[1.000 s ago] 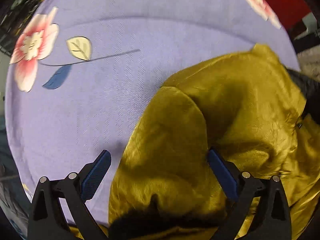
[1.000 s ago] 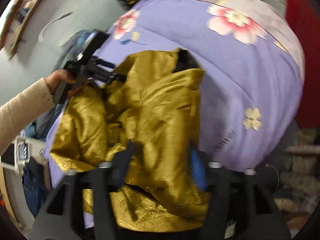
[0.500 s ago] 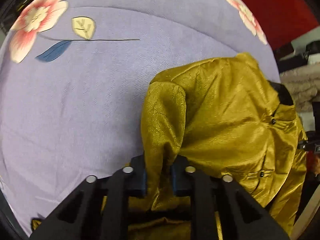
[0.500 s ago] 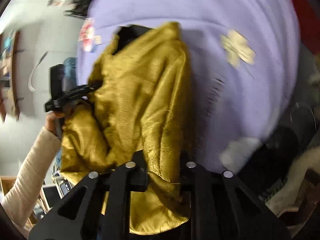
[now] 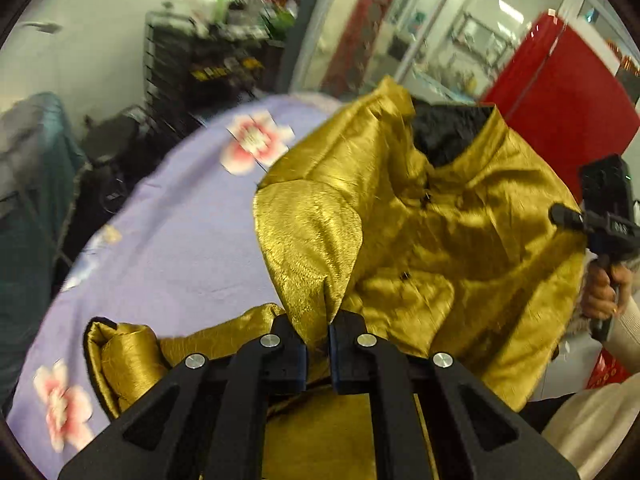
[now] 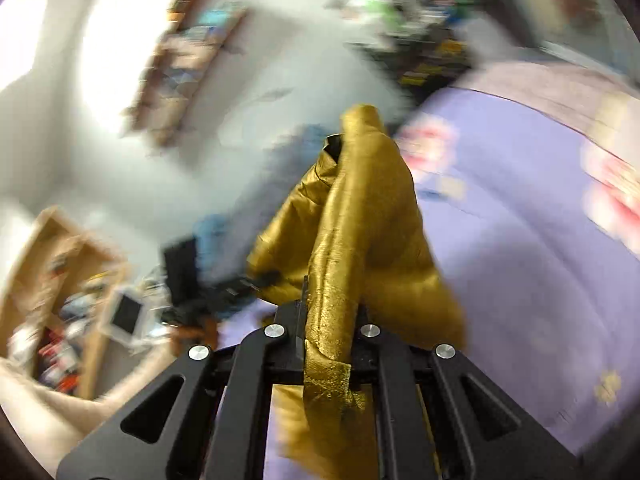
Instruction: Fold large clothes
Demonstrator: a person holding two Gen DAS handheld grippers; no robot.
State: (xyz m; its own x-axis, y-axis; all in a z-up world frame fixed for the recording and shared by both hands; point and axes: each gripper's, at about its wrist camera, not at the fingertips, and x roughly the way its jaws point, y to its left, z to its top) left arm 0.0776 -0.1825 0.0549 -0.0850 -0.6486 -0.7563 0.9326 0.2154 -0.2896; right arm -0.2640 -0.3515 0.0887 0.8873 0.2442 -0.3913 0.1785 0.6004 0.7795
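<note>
Left gripper (image 5: 318,346) clamped tight on a fold of the gold jacket (image 5: 420,240), right gripper (image 6: 328,336) likewise pinched shut on another fold, jacket lifted between them above the lilac floral bedspread (image 5: 172,248), black lining (image 5: 444,136) showing at the collar.

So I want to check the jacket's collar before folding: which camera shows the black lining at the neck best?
The left wrist view: the gold jacket hangs spread open and sharp, its black lining plainly showing at the neck. The right wrist view is blurred and shows only a bunched strip of jacket with a dark sliver near the top.
</note>
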